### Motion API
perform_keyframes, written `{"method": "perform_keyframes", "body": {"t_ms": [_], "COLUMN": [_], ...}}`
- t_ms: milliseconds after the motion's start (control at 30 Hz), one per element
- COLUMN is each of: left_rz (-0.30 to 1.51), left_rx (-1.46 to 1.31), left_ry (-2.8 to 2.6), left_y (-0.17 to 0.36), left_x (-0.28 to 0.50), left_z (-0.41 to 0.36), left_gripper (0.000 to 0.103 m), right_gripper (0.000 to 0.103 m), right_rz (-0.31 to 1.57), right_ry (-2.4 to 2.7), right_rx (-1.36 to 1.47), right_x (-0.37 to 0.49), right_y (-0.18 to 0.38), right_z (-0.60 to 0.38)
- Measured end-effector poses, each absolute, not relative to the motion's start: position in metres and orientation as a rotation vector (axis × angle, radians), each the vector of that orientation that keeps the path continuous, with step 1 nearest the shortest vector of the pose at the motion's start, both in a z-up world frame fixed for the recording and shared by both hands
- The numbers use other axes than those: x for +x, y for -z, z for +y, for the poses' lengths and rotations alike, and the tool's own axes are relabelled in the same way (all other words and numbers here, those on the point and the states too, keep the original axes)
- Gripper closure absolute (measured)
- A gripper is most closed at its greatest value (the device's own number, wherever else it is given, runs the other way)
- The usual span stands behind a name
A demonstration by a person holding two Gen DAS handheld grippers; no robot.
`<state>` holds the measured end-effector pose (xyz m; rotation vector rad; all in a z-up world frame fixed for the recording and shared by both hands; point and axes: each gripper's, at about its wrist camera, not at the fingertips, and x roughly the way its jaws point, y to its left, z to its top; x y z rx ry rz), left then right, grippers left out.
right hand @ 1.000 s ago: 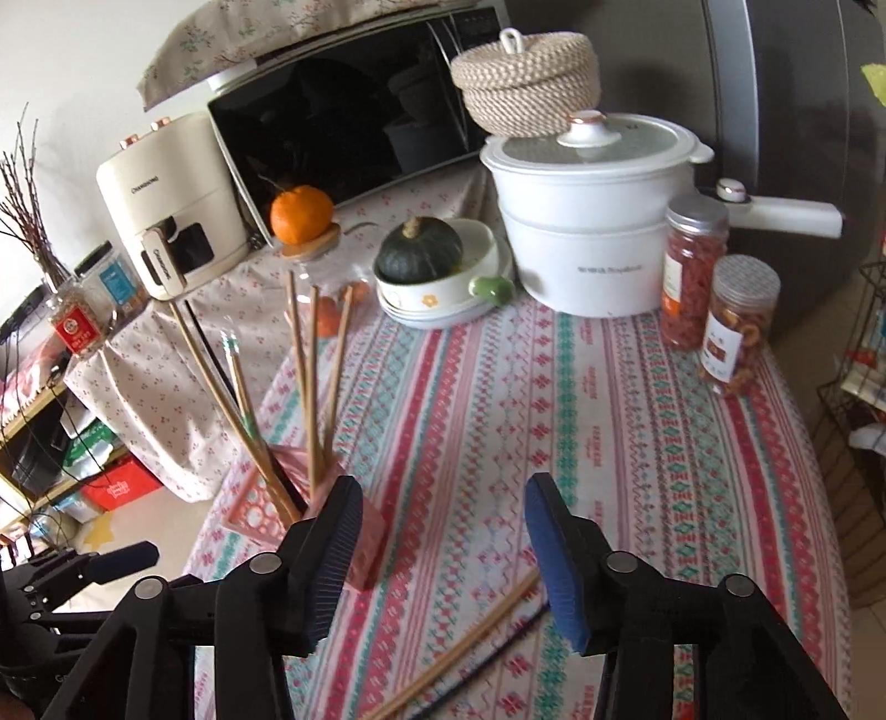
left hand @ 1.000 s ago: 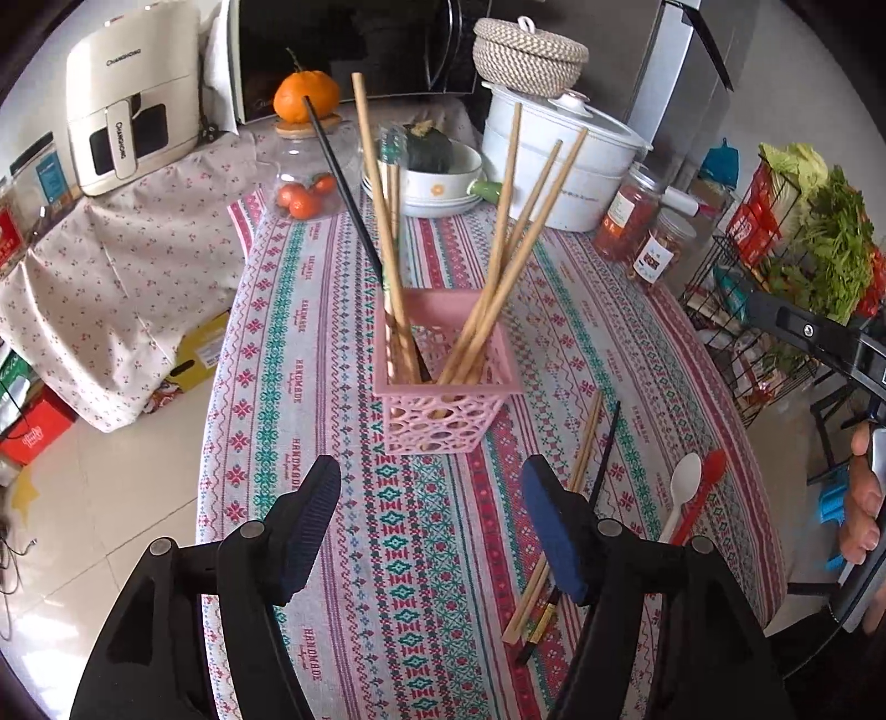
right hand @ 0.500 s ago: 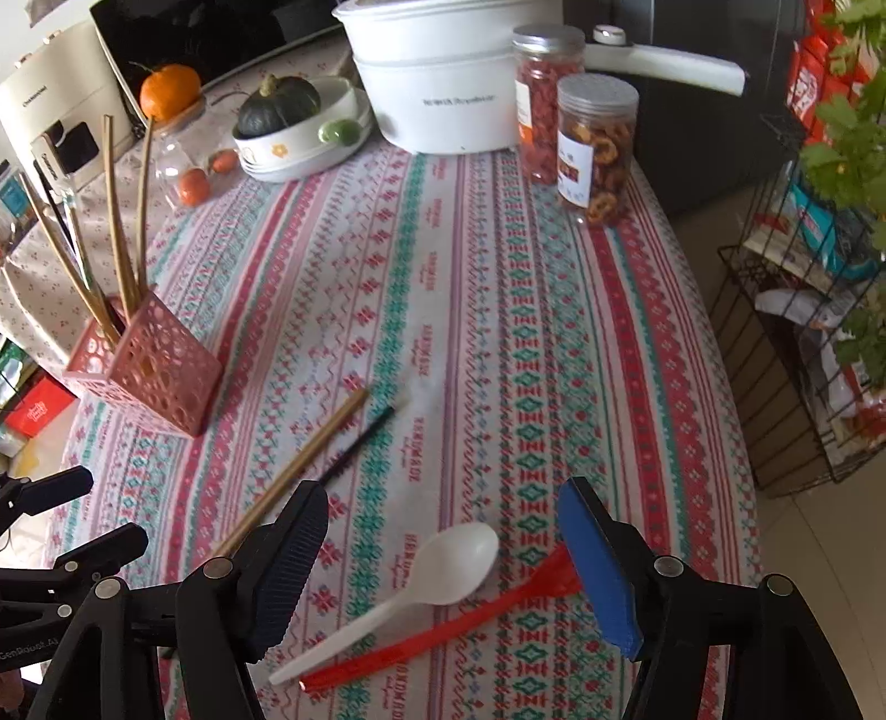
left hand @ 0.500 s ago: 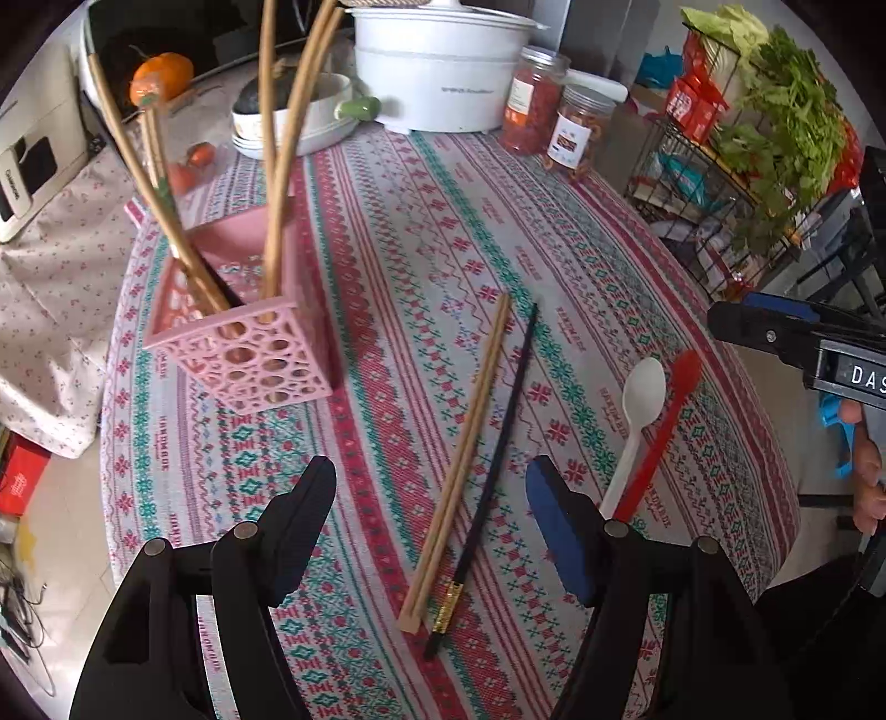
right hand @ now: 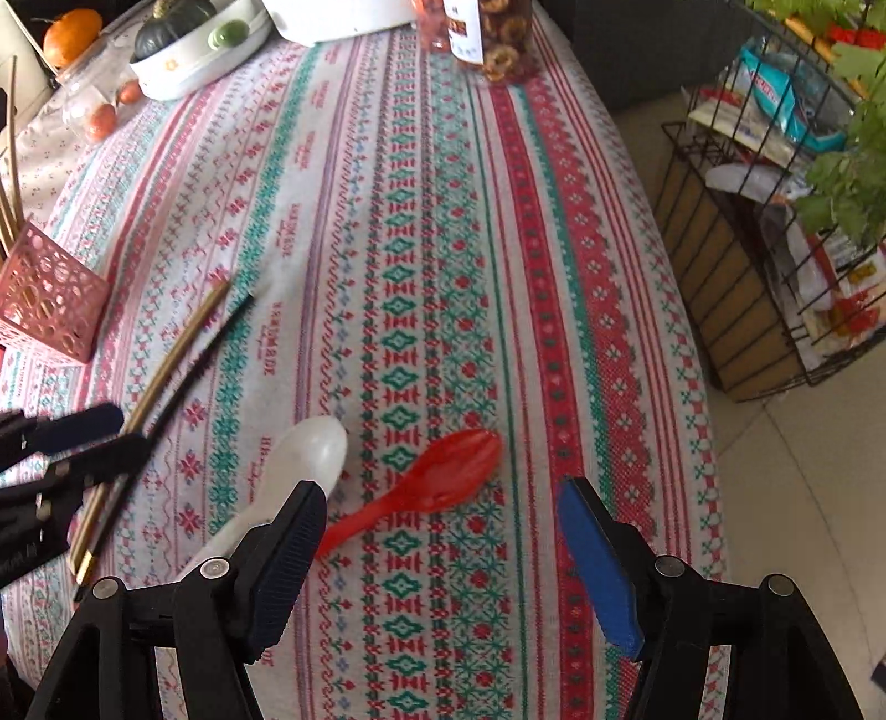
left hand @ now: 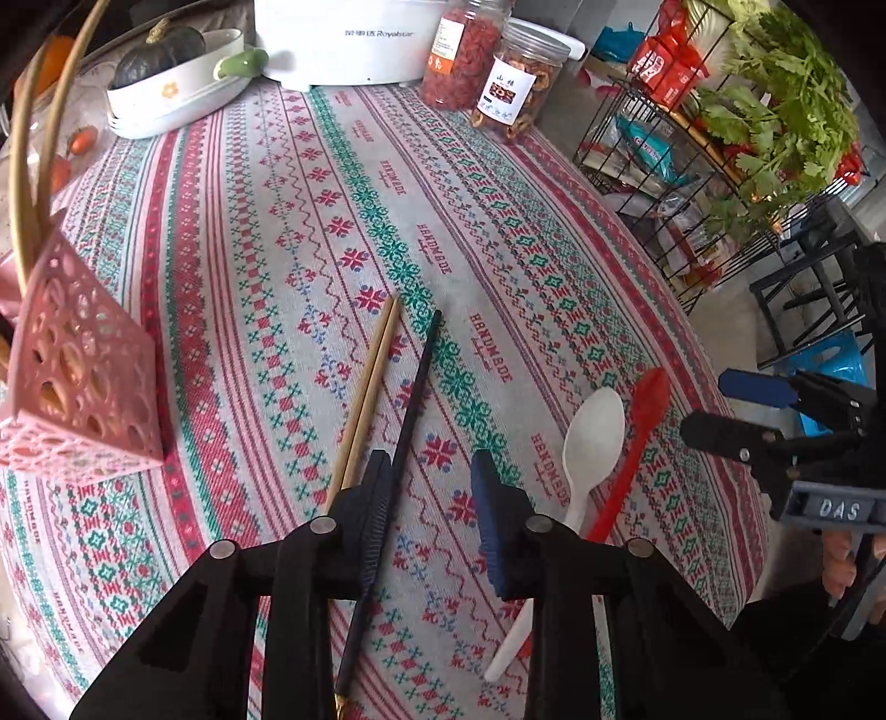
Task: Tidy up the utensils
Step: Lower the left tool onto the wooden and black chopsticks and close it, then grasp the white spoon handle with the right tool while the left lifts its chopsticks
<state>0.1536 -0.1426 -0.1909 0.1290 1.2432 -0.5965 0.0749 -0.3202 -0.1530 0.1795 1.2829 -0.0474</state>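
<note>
While left gripper fingers close around black chopstick; right gripper gapes, empty.

Woven cloth tablecloth looks matt; on it a glossy translucent red plastic spoon beside a smooth white plastic spoon, wooden chopsticks nearby

Ahead of me the middle of the tablecloth lies bare, a broad open lane running from the loose utensils up to the far end. That far end is walled off by the white pot, two jars and a white dish, while the pink holder with its tall chopsticks blocks the left edge. Near me the wooden chopsticks, black chopstick, white spoon and red spoon crowd the cloth, and a wire rack closes off the right past the table's edge.
</note>
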Motion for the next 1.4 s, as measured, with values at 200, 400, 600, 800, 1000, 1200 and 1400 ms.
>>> {"method": "perform_keyframes", "body": {"t_ms": [200, 400, 600, 800, 1000, 1200, 1400], "left_rz": [1.256, 1.232, 1.189, 1.173, 1.081, 1.009, 0.97], "left_rx": [0.144, 0.202, 0.322, 0.256, 0.207, 0.161, 0.094], "left_ry": [0.548, 0.528, 0.483, 0.481, 0.488, 0.506, 0.512], "left_y": [0.207, 0.21, 0.212, 0.202, 0.165, 0.128, 0.106], "left_x": [0.177, 0.187, 0.186, 0.181, 0.159, 0.134, 0.119], "left_z": [-0.162, -0.177, -0.191, -0.169, -0.131, -0.095, -0.066], "left_gripper": [0.079, 0.079, 0.096, 0.098, 0.098, 0.099, 0.099], "right_gripper": [0.029, 0.029, 0.029, 0.029, 0.031, 0.054, 0.065], "right_rz": [1.305, 1.299, 1.296, 1.295, 1.292, 1.295, 1.309], "right_ry": [0.024, 0.023, 0.022, 0.002, -0.045, -0.128, -0.131], "right_rx": [0.173, 0.184, 0.213, 0.223, 0.256, 0.263, 0.238], "right_x": [0.075, 0.076, 0.079, 0.083, 0.087, 0.094, 0.102], "right_y": [0.158, 0.158, 0.158, 0.16, 0.164, 0.167, 0.176], "right_z": [-0.32, -0.326, -0.328, -0.32, -0.313, -0.298, -0.285]}}
